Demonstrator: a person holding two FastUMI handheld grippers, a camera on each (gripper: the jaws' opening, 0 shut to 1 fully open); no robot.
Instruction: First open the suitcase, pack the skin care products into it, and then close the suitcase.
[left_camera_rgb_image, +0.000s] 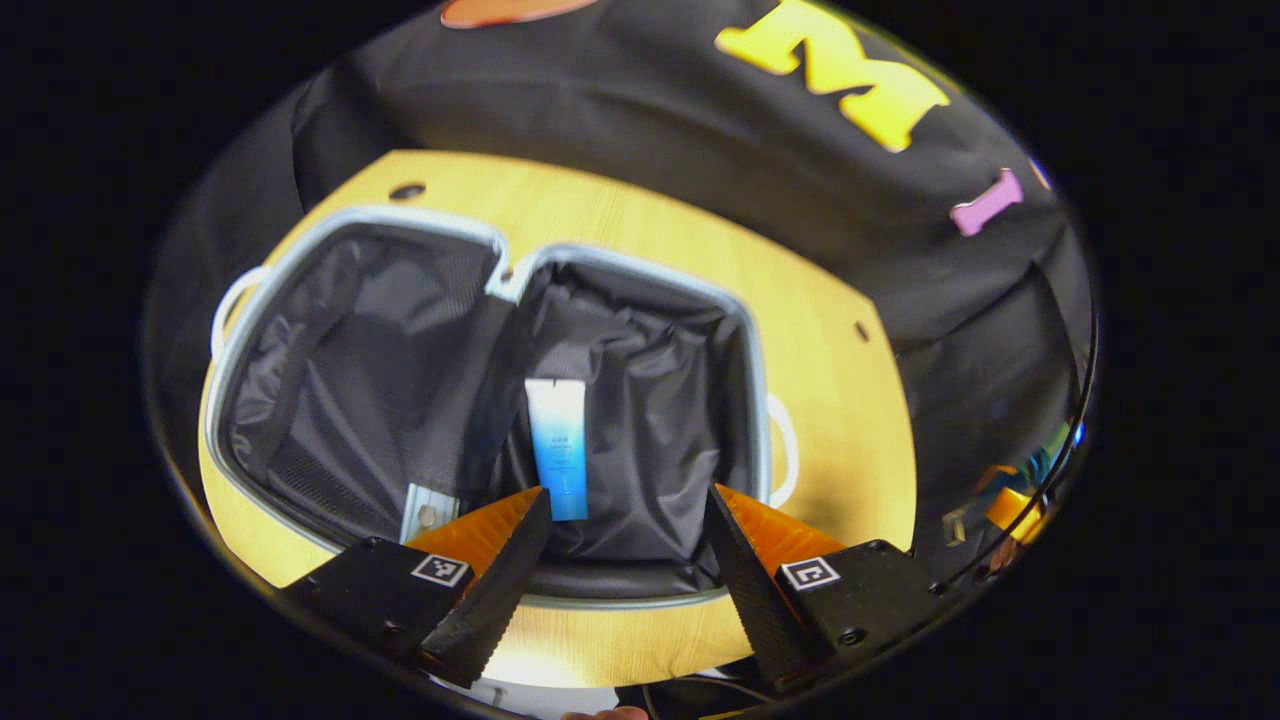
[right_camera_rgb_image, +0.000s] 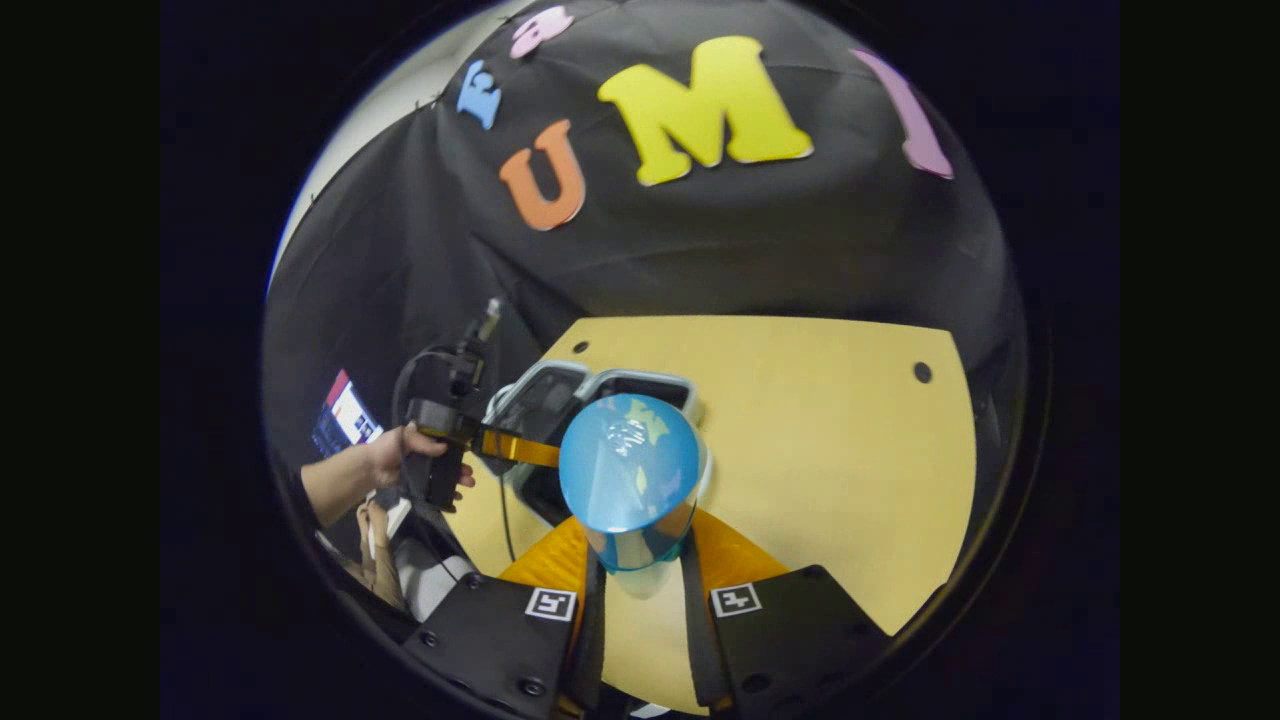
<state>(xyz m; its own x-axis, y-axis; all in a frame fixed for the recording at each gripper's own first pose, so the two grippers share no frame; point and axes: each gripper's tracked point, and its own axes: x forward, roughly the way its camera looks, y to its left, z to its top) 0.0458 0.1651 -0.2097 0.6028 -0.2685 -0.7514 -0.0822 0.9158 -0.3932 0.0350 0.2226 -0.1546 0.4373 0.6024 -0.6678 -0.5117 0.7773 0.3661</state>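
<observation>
Blue-capped bottle (right_camera_rgb_image: 630, 490) sits pinched in the right gripper (right_camera_rgb_image: 640, 560) jaws; left gripper (left_camera_rgb_image: 630, 560) jaws gape wide over the open suitcase (left_camera_rgb_image: 330, 225), a tube (left_camera_rgb_image: 558, 445) inside

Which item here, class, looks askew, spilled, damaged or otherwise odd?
Nothing stands out. The open grey-rimmed suitcase lies flat on the wooden table, a white-and-blue tube neatly inside; the right claw grips a blue-capped bottle; the left claw is open.

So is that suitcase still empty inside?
No: in the left gripper view a blue-and-white tube already lies in the right half of the open suitcase.
</observation>
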